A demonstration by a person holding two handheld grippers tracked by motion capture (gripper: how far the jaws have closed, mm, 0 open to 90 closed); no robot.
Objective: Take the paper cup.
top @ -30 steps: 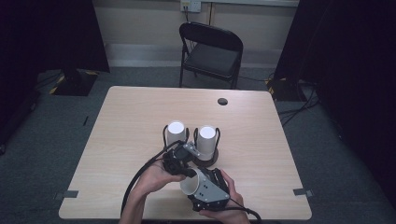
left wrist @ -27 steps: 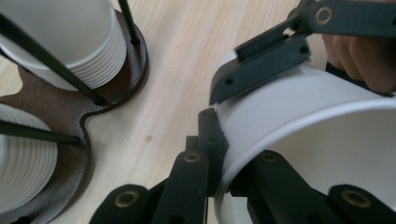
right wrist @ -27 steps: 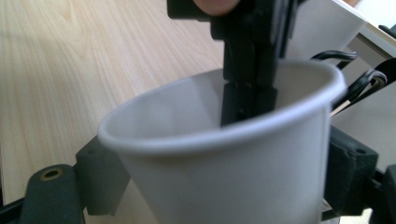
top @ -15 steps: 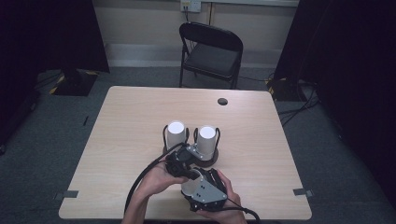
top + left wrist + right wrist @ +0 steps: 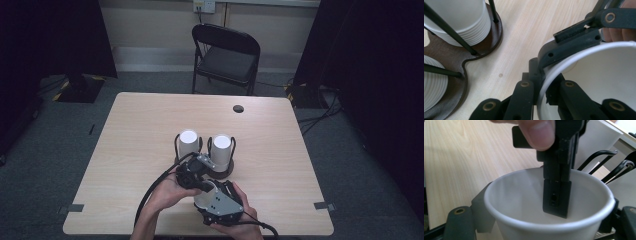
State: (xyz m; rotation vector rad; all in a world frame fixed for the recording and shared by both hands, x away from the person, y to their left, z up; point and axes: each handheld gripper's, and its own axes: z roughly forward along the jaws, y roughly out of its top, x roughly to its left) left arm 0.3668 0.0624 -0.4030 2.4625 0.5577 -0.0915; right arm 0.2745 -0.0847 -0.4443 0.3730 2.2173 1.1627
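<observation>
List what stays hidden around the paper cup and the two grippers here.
Right gripper view: the rim of the paper cup hides its base and whether the right gripper, whose jaws have just been closing around it, presses it.
Left gripper view: the frame edge cuts off the cup beyond the left gripper, shut on its rim.
High view: the dark round spot on the table is too small to identify.
</observation>
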